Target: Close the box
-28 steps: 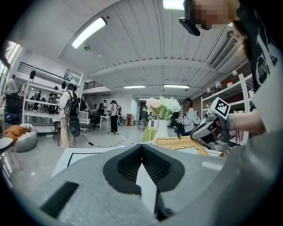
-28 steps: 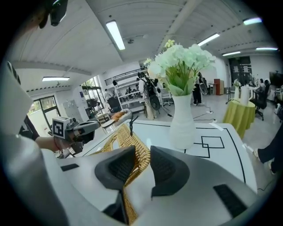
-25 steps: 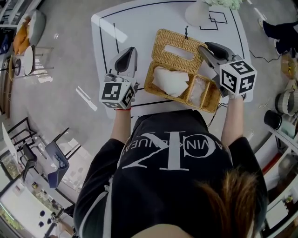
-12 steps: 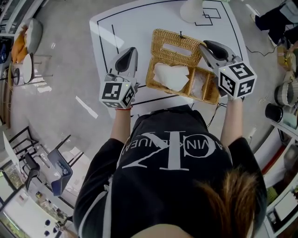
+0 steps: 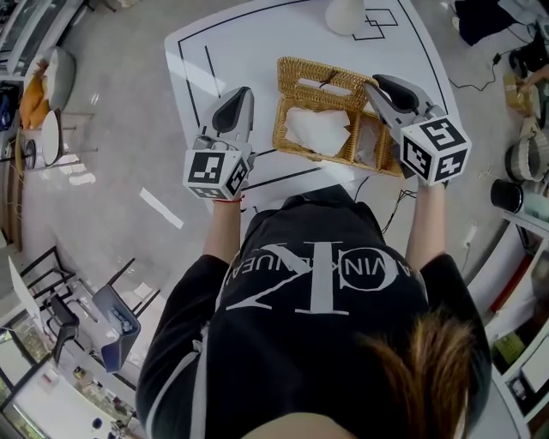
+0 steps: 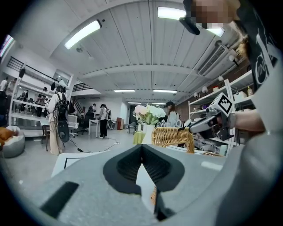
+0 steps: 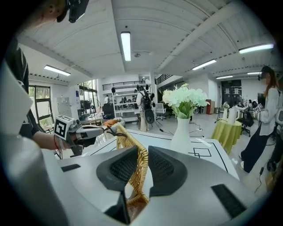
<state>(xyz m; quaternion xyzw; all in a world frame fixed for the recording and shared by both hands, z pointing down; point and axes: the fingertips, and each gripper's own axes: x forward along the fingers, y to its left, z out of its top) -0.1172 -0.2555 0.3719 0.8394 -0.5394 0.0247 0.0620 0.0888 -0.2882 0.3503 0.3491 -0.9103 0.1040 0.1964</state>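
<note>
A wicker box (image 5: 371, 147) stands on the white table (image 5: 249, 34) with white paper (image 5: 316, 130) inside. Its wicker lid (image 5: 319, 75) rises at the far side, tilted up on its hinge. My right gripper (image 5: 375, 86) is shut on the lid's right edge. In the right gripper view the lid (image 7: 128, 142) runs between the pads of that gripper (image 7: 142, 154). My left gripper (image 5: 233, 96) hovers left of the box, shut and empty. In the left gripper view the gripper (image 6: 142, 147) points past the box (image 6: 172, 136).
A white vase (image 5: 345, 13) stands at the table's far edge, behind the box; it holds flowers (image 7: 183, 100) in the right gripper view. Black lines mark the tabletop. Chairs, shelves and people fill the room around.
The lid has swung up from lying flat toward upright, held by the right gripper. The left gripper has stayed in place.
</note>
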